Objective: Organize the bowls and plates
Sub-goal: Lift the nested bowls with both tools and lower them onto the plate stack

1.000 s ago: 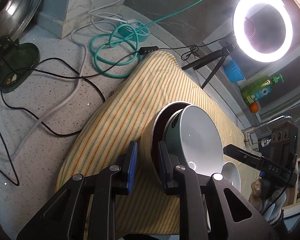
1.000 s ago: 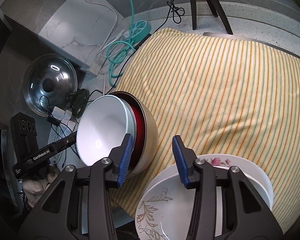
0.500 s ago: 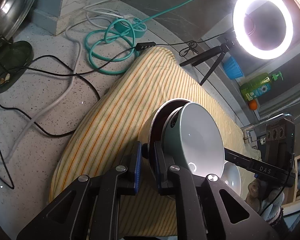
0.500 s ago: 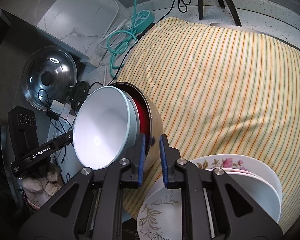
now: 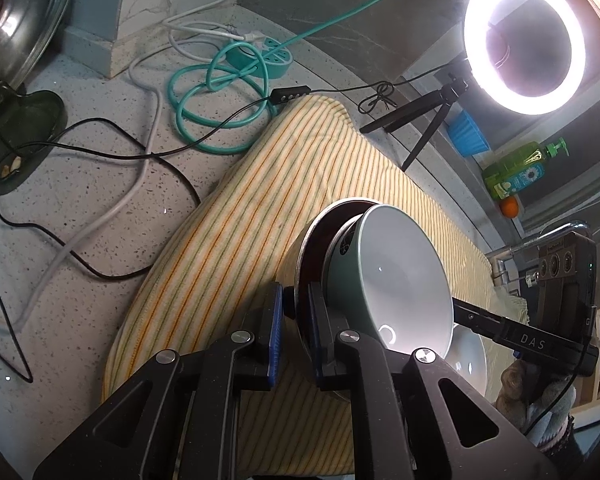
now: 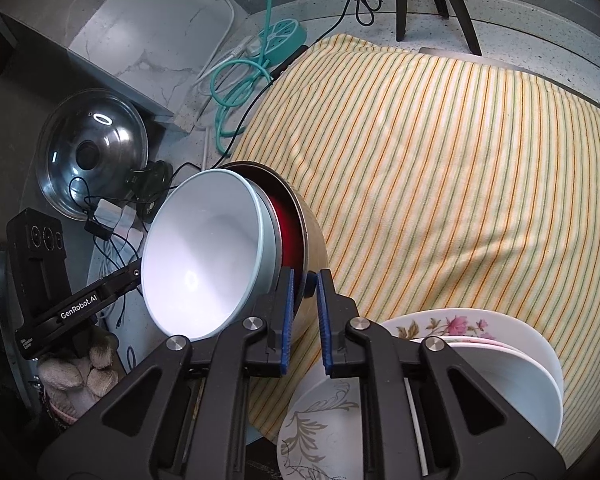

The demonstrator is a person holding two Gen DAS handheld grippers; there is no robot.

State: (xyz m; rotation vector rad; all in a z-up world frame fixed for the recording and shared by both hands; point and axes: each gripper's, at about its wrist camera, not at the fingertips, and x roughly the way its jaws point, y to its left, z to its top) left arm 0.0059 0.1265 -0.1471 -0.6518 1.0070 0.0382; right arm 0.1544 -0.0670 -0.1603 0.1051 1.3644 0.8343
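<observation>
Plainly, both tongs were pinching the same thing. The left tongs [image 5: 296, 320] had their blue pads pressed on the rim of the metal bowl [image 5: 300, 248], 1 pad outside the wall and 1 inside. The right tongs [image 6: 303, 312] clamped the opposite side of that rim the same way, nearly closed on the thin wall. The metal bowl [image 6: 314, 240] was tipped on its side, its dark red inside showing, and a teal bowl [image 6: 204, 252] with a white inside was nested in it, mouth facing sideways. Both sat over the near part of a yellow striped cloth [image 6: 440, 168] spread on the speckled counter [image 5: 80, 200].

Just beside the right tongs, at the near edge of the cloth, lay a stack of plates [image 6: 500, 364], the top 1 with pink flowers, and a plate with a grey leaf pattern [image 6: 320, 420] in front of them. Farther off on the counter were a coiled teal cable [image 5: 220, 92], a glass pot lid [image 6: 92, 152] and a lit ring light [image 5: 524, 36] on a small tripod. A gloved hand [image 6: 80, 376] gripped the left tool's handle.
</observation>
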